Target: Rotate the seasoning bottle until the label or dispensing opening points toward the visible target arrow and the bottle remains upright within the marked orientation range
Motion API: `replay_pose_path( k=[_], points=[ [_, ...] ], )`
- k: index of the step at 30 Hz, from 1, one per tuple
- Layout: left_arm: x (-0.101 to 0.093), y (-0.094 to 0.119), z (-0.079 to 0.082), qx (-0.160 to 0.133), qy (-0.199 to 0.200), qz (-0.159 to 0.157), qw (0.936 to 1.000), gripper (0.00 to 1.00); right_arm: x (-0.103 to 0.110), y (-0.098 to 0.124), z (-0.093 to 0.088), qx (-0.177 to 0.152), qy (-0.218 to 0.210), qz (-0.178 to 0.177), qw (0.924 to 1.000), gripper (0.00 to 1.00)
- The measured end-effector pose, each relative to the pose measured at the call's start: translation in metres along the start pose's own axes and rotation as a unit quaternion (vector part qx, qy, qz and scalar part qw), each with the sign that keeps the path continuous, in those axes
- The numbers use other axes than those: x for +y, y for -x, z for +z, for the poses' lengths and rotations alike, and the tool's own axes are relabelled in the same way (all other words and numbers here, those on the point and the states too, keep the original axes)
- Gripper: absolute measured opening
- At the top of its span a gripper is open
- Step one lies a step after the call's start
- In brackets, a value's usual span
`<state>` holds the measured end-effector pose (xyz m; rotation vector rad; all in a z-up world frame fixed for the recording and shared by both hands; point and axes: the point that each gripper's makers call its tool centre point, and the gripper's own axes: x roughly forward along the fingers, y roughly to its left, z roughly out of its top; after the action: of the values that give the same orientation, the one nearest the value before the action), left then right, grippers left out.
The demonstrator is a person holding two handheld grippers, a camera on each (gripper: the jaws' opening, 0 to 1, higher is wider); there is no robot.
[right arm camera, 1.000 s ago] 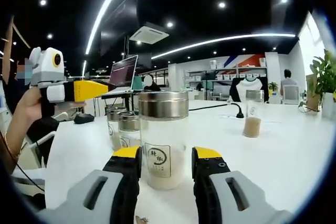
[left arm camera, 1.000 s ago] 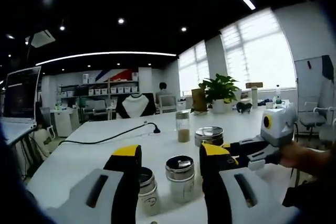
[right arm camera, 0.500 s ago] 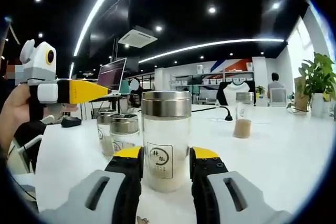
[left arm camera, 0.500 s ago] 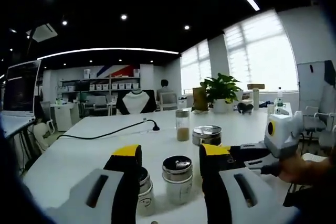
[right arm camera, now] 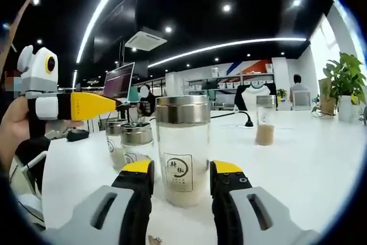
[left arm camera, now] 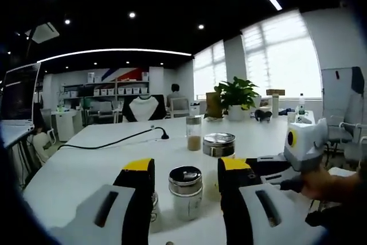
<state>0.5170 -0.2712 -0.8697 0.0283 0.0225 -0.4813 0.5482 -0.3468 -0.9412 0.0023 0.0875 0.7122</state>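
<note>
The setting is an open-plan office. In the left gripper view a long white table (left arm camera: 86, 162) runs toward shelving with storage boxes (left arm camera: 117, 91) at centre left, office chairs (left arm camera: 143, 108) stand beyond it, tall windows (left arm camera: 281, 61) fill the upper right, and a potted plant (left arm camera: 236, 97) sits at centre right. In the right gripper view an open laptop (right arm camera: 118, 82) stands left of centre, under a black ceiling with strip lights (right arm camera: 229, 45) and a cassette air-conditioning unit (right arm camera: 147, 38).
</note>
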Motion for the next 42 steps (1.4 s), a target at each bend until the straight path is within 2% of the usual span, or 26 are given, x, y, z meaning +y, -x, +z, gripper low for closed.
replay_pose_path(
  k=[4,9,12,13,14,16,20,24,42],
  points=[
    [-0.002,0.004,-0.002,0.002,0.002,-0.006,1.0000,0.47,0.000,-0.005,0.004,0.001,0.020,0.020,0.9996,0.45],
    [-0.004,0.009,-0.002,0.005,0.000,-0.015,0.9999,0.47,0.004,-0.012,0.002,0.011,0.008,0.038,0.9992,0.45],
    [-0.004,0.012,-0.003,0.005,0.000,-0.013,0.9999,0.47,-0.004,-0.011,0.002,0.010,0.016,0.012,0.9998,0.36],
    [-0.004,0.012,-0.003,0.005,0.001,-0.012,0.9999,0.46,-0.002,-0.012,0.001,0.006,-0.001,0.015,0.9999,0.36],
    [-0.004,0.013,-0.003,0.005,0.003,-0.011,0.9999,0.46,-0.001,-0.011,0.000,0.006,0.008,0.013,0.9999,0.36],
    [-0.004,0.014,-0.004,0.002,0.006,-0.011,0.9999,0.46,-0.002,-0.010,-0.001,0.000,0.020,-0.010,0.9998,0.36],
    [-0.005,0.016,-0.005,0.001,0.013,-0.007,0.9999,0.46,-0.004,-0.006,-0.001,-0.012,0.016,-0.053,0.9984,0.36],
    [-0.004,0.018,-0.006,-0.001,0.022,-0.002,0.9998,0.46,-0.002,-0.003,-0.001,-0.016,0.017,-0.081,0.9964,0.36],
    [-0.014,0.016,-0.006,0.002,0.010,-0.009,0.9999,0.45,-0.004,0.003,0.002,-0.031,-0.005,-0.105,0.9940,0.37]
  ],
)
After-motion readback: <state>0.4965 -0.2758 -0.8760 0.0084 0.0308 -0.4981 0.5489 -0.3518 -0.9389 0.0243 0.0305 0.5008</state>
